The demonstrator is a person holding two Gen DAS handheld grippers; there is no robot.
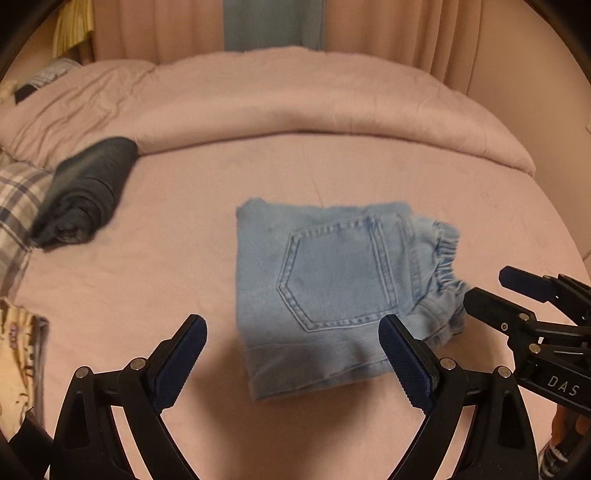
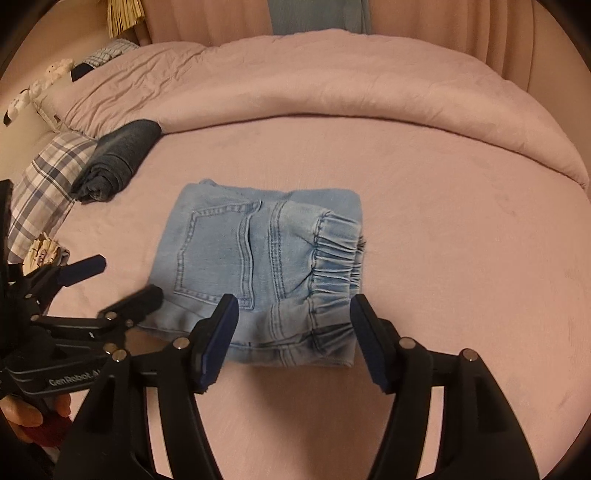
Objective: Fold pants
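Note:
Light blue denim pants (image 1: 332, 291) lie folded into a compact square on the pink bed (image 1: 280, 173), back pocket up and elastic cuffs at the right. They also show in the right wrist view (image 2: 266, 266). My left gripper (image 1: 291, 350) is open and empty, just in front of the pants' near edge. It shows at the left of the right wrist view (image 2: 118, 280). My right gripper (image 2: 293, 325) is open and empty over the pants' near edge, below the cuffs. It shows at the right of the left wrist view (image 1: 491, 291), by the cuffs.
A folded dark garment (image 1: 85, 192) lies at the left, next to a plaid pillow (image 2: 44, 184). A bunched pink duvet (image 1: 295, 107) runs across the back of the bed. A patterned cloth (image 1: 18, 358) lies at the near left. Curtains (image 2: 424, 26) hang behind.

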